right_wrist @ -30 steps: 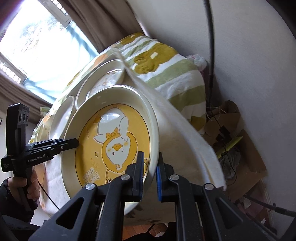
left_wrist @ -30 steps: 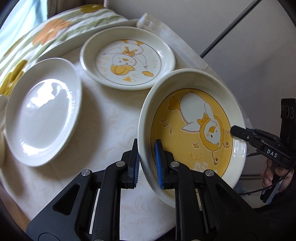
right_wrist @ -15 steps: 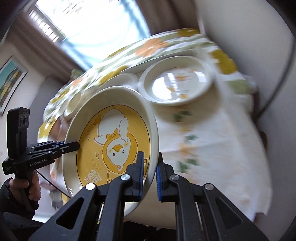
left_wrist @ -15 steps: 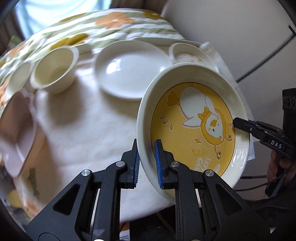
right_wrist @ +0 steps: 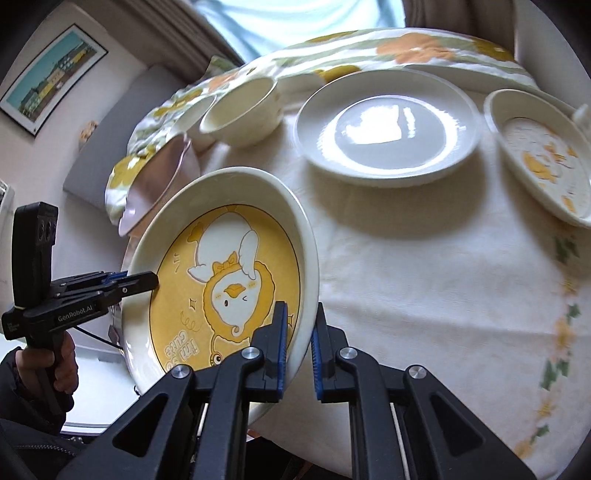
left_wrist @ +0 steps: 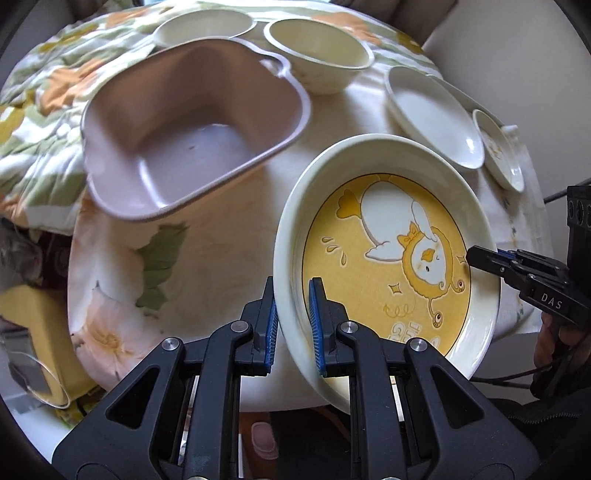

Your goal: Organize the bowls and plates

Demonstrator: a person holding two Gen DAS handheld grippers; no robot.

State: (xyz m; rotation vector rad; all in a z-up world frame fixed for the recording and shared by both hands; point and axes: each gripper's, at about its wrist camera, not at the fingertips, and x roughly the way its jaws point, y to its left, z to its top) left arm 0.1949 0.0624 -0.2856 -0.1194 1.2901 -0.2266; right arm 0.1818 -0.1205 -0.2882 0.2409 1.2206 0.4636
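Duck-print yellow plate hangs tilted off the tabletop's near edge, pinched at opposite rims; the left gripper has its fingers narrow on one rim, the right gripper likewise clamps the other; on the tabletop lie a pink square basin, a cream bowl, a plain white plate and a small duck plate toward the far right edge.

A home: a framed picture at ten o'clock, curtained window at twelve, floral tablecloth below.
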